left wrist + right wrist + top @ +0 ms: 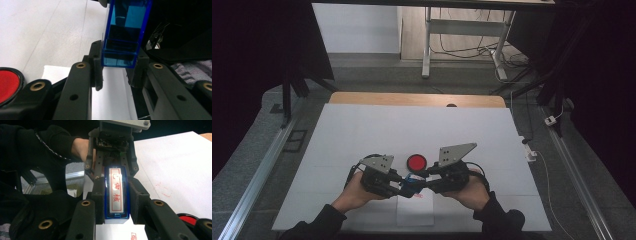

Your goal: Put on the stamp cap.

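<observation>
While you hold both grippers low-centre of high view, left gripper [398,186] jaws pinch one end of blue stamp [412,183], right gripper [426,179] jaws pinch other end. Stamp over white paper [414,212] on desk [362,130]; red ink pad [416,162] just above.

Glossy clear-blue plastic stamp [123,32] — matt black claws, white paper sheet [414,212].

My white-covered tabletop [362,130] shows a wooden edge at its far side. Beyond it, grey floor [377,75], a white desk frame [462,27] over tangled cables [467,50]. Dark curtains flank me.
</observation>
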A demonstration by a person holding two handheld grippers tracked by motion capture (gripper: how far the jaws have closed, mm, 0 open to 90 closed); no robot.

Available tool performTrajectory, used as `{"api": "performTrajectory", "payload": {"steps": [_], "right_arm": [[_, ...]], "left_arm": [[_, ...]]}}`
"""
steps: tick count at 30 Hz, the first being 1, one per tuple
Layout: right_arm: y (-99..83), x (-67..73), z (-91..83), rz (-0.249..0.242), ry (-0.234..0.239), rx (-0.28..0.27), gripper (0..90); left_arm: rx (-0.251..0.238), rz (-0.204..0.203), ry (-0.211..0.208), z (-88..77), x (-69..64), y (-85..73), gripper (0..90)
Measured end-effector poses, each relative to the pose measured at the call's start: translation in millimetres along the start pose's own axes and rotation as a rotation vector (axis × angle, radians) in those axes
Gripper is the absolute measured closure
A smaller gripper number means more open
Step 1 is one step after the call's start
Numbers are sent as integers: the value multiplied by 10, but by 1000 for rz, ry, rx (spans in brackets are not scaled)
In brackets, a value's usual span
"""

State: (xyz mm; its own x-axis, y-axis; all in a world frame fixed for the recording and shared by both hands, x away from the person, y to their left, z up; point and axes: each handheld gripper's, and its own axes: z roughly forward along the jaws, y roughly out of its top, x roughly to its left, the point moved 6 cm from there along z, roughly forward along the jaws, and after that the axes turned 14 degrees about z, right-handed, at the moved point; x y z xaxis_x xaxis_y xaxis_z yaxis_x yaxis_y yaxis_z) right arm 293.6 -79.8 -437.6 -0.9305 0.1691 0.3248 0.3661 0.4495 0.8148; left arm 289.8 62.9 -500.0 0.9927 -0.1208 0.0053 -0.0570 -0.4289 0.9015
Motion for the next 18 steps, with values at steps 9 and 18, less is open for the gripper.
{"api": "performTrajectory", "payload": {"steps": [9, 18], "right_arm": [[9, 14, -8, 20, 36, -28, 702], [-15, -8, 12, 18, 28, -9, 701]], "left_arm": [[-7, 73, 18, -39, -33, 36, 690], [20, 42, 19, -13, -19, 5, 683]]}}
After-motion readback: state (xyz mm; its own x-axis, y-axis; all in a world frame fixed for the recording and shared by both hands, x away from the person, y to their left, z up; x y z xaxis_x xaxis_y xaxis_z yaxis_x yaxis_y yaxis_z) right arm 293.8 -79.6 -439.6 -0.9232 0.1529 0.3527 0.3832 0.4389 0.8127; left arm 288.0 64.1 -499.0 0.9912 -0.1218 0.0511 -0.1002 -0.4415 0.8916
